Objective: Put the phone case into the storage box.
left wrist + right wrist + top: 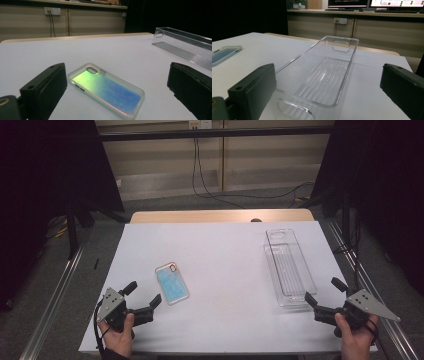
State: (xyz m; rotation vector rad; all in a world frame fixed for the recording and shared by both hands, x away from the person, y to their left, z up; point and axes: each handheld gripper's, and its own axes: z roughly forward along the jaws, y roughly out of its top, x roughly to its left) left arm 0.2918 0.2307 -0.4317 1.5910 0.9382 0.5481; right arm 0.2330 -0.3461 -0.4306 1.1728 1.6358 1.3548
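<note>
L gripper [145, 296] sits at the near-left of the table w/ jaws spread wide, nothing between the pads; in the left gripper view the phone case [106, 91] lies flat just ahead, framed by both jaws but not touched. R gripper [322, 293] is at the near-right, also wide open & empty, its jaws pointing at the near end of the clear tray [290, 269], close but apart from it.

Handling, as a guess: the case looks thin, light, prob. flexible w/ a glossy iridescent back, so slippery and lying flush on the white table [220, 245]. Little edge to get under. Best bet is pinching across the long sides near the middle, or over the near short end, tilting one pad down to the surface. Squeeze too hard and it may bow or pop out.

The tray looks like rigid clear plastic, light, ribbed floor, w/ handle cut-outs in the end walls [341, 46]. It could skate if nudged; take it by a wall or rim.

Around: case and tray are well apart, w/ bare table between. Cables [205, 180] hang on the far wall, off the work area. Nothing blocks either reach.
</note>
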